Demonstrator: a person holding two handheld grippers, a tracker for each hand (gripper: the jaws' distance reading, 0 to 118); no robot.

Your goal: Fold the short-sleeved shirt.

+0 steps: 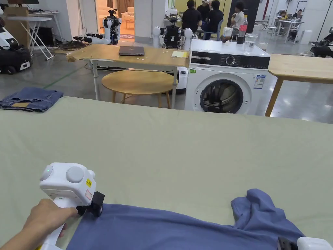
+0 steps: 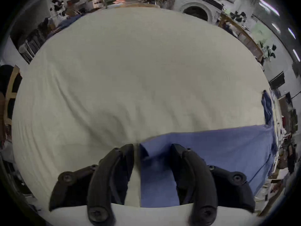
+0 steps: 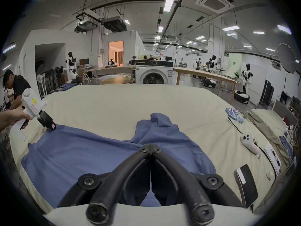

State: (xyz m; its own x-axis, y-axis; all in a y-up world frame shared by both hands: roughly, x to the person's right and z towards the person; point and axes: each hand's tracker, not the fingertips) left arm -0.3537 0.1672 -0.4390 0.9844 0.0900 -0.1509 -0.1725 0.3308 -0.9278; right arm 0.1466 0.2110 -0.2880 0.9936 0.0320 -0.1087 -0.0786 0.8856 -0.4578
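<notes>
A blue short-sleeved shirt [image 1: 169,228] lies spread along the near edge of the cloth-covered table [image 1: 162,143], with one sleeve [image 1: 260,208] bunched up on its right. My left gripper [image 1: 95,208] rests at the shirt's left corner. In the left gripper view the left gripper [image 2: 152,149] is open, and the shirt's corner [image 2: 156,164] lies between its jaws. My right gripper [image 3: 149,148] is shut, its tips pinching the shirt [image 3: 84,151] near the bunched sleeve [image 3: 159,123]. Creases run to the tips. The right gripper's white body [image 1: 313,243] peeks in at the bottom right of the head view.
Folded jeans [image 1: 31,99] lie at the table's far left corner. On the table's right side are a white controller [image 3: 249,142], a black device [image 3: 246,184] and a pile of clothes [image 3: 267,128]. A washing machine [image 1: 227,78] and wooden tables stand beyond. A person [image 3: 17,86] bends over at left.
</notes>
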